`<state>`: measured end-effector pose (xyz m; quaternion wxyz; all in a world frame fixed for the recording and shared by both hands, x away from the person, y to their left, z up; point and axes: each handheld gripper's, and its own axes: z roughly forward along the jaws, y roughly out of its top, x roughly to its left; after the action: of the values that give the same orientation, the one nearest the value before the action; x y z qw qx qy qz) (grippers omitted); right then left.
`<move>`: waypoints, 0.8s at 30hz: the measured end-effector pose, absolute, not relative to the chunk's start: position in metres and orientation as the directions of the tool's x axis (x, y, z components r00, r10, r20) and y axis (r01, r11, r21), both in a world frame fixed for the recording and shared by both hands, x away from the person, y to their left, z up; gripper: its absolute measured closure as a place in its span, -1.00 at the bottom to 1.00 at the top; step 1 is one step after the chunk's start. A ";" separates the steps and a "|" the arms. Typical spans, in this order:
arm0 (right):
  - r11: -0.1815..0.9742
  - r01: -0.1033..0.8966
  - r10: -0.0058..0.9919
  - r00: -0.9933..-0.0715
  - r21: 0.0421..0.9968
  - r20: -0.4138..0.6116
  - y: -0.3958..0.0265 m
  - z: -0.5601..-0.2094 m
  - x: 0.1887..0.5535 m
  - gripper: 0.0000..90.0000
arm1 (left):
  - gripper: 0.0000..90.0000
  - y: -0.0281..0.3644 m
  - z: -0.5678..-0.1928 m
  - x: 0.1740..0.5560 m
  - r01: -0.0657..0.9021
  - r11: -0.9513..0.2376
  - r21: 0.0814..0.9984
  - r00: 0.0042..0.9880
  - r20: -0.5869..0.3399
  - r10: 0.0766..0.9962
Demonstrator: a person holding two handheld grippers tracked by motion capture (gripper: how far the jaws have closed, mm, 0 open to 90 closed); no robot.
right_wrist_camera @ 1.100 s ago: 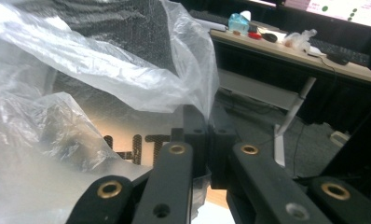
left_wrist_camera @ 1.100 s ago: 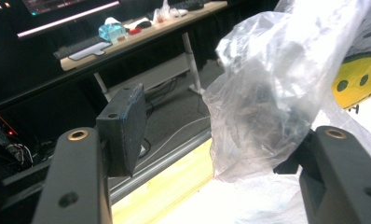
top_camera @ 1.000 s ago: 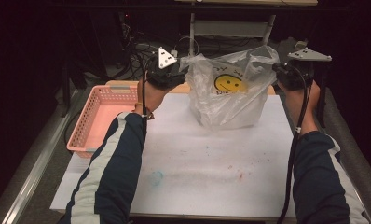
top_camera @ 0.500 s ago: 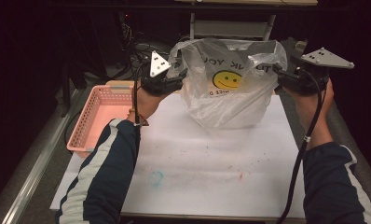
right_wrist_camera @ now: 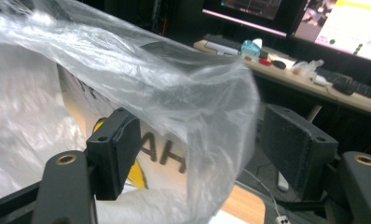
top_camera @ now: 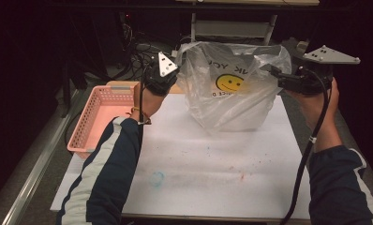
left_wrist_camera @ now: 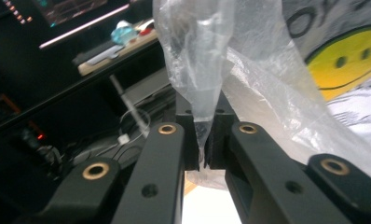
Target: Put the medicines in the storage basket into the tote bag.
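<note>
A clear plastic bag [top_camera: 231, 93] with a yellow smiley face stands on the white sheet [top_camera: 212, 164], its mouth stretched wide. At the bag's left rim my left gripper [top_camera: 177, 69] has just closed; in the left gripper view its jaws [left_wrist_camera: 203, 154] pinch a fold of the bag [left_wrist_camera: 267, 79]. My right gripper [top_camera: 274, 75] is at the bag's right rim. Its jaws [right_wrist_camera: 202, 144] have just been opening and stand wide, with loose film of the bag [right_wrist_camera: 127, 70] between the pads [right_wrist_camera: 113, 149] but not pressed.
A pink plastic basket [top_camera: 100, 117] sits at the left edge of the table. Cables [top_camera: 142, 54] and a shelf frame lie behind the bag. A desk with monitors [right_wrist_camera: 342, 28] is farther off.
The bag's mouth has been pulled wider and its rim raised. My right hand moved up and outward to the right and its jaws parted. My left jaws closed on the bag's left rim.
</note>
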<state>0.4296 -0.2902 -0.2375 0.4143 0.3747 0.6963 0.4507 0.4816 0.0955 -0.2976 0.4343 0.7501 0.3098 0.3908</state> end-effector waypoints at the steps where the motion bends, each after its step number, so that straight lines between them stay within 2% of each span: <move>1: 0.310 0.143 0.893 -0.382 0.940 -0.237 -0.291 -0.237 0.428 -0.35 | 0.90 0.098 -0.298 0.484 0.134 -0.431 0.892 0.487 0.320 0.813; 5: 0.299 0.119 0.895 -0.379 0.947 -0.235 -0.296 -0.237 0.417 -0.39 | 0.91 0.108 -0.299 0.489 0.150 -0.387 0.910 0.484 0.274 0.831; 10: 0.307 0.106 0.895 -0.371 0.946 -0.249 -0.298 -0.244 0.405 -0.44 | 0.92 0.112 -0.300 0.490 0.157 -0.404 0.901 0.440 0.302 0.846; 12: 0.294 0.100 0.894 -0.381 0.951 -0.237 -0.298 -0.244 0.396 -0.42 | 0.92 0.116 -0.301 0.494 0.181 -0.386 0.905 0.410 0.287 0.866; 15: 0.291 0.085 0.891 -0.387 0.953 -0.238 -0.298 -0.244 0.384 -0.43 | 0.91 0.121 -0.302 0.495 0.190 -0.356 0.915 0.422 0.251 0.871; 16: 0.291 0.085 0.888 -0.394 0.953 -0.236 -0.297 -0.245 0.381 -0.44 | 0.83 0.120 -0.302 0.494 0.186 -0.348 0.919 0.429 0.242 0.870; 18: 0.304 0.085 0.886 -0.390 0.949 -0.249 -0.295 -0.250 0.377 -0.43 | 0.49 0.120 -0.302 0.492 0.178 -0.336 0.925 0.465 0.222 0.857; 24: 0.298 0.107 0.875 -0.427 0.949 -0.227 -0.293 -0.279 0.372 -0.37 | -0.04 0.113 -0.316 0.477 0.154 -0.322 0.934 0.536 0.195 0.822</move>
<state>0.3724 -0.2927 -0.2787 0.4035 0.3521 0.6973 0.4765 0.4769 0.1129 -0.3158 0.4783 0.7342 0.3323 0.3489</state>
